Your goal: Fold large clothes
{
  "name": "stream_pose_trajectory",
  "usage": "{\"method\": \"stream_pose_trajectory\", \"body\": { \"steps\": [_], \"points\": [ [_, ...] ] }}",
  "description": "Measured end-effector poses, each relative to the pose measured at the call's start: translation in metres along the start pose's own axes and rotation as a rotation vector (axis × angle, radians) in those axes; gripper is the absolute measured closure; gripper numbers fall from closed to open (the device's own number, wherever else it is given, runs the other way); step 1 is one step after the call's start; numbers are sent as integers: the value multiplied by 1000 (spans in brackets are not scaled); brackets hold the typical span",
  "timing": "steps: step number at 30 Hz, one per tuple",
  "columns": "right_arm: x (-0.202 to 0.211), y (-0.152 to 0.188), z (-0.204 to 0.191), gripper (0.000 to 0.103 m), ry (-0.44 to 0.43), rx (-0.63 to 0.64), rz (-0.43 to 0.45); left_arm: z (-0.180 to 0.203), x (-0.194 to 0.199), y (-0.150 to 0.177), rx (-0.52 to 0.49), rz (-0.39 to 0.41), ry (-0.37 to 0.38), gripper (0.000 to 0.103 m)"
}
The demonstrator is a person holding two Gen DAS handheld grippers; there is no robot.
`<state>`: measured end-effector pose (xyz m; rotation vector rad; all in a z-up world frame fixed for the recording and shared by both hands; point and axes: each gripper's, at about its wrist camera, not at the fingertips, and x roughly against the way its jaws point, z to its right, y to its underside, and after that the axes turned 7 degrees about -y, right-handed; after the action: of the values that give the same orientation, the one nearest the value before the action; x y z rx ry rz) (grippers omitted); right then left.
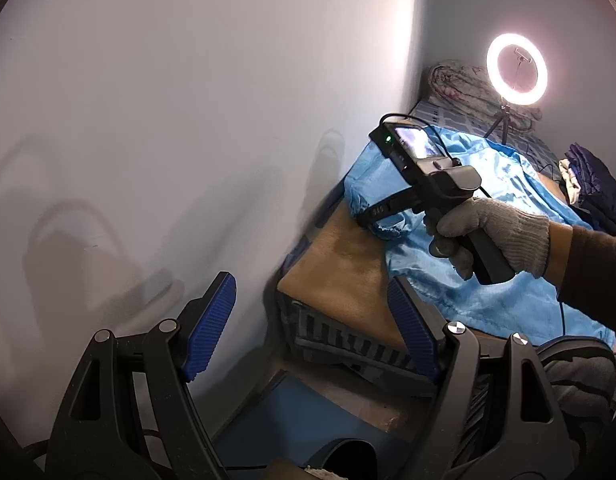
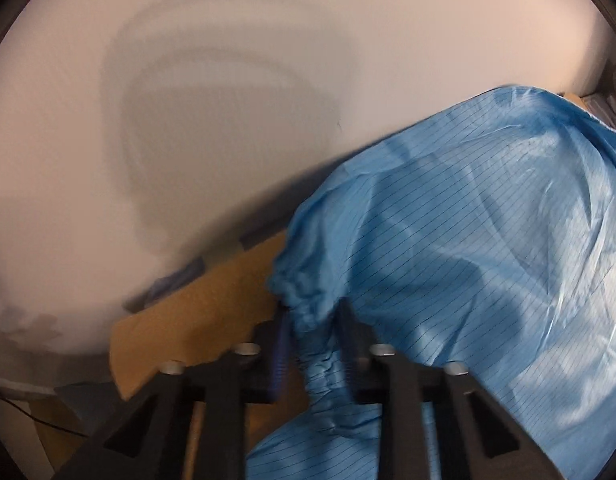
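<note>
1. Blue garment (image 2: 467,240): thin, slightly shiny woven cloth with fine dark pinstripes and a gathered cuff.
2. Tan mat (image 1: 343,280) beneath it: matt, fuzzy fabric.
3. Left gripper (image 1: 311,320): matt black plastic, ribbed blue pads, bright metal pins.
4. Glove (image 1: 495,232): coarse grey knit.

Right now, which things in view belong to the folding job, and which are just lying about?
Part of the job:
- blue garment, spread on the brown surface
- right tool, shut on the garment's gathered cuff
- left tool, open and holding nothing

Just lying about:
- ring light on its small tripod
- rolled patterned bedding
- dark clothes pile
</note>
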<state>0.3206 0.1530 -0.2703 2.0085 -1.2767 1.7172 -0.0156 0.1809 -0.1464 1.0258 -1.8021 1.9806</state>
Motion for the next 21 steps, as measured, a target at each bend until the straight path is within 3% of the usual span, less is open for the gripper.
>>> {"method": "stream_pose_trajectory", "body": {
  "steps": [7, 11, 21],
  "points": [
    [71, 29, 35, 95, -145, -181, 208, 9, 1, -6, -29, 37, 15, 22],
    [122, 76, 74, 95, -226, -358, 363, 16, 1, -10, -44, 49, 35, 22],
    [167, 202, 127, 95, -395, -794, 681, 43, -10, -23, -85, 60, 123, 22]
  ]
}}
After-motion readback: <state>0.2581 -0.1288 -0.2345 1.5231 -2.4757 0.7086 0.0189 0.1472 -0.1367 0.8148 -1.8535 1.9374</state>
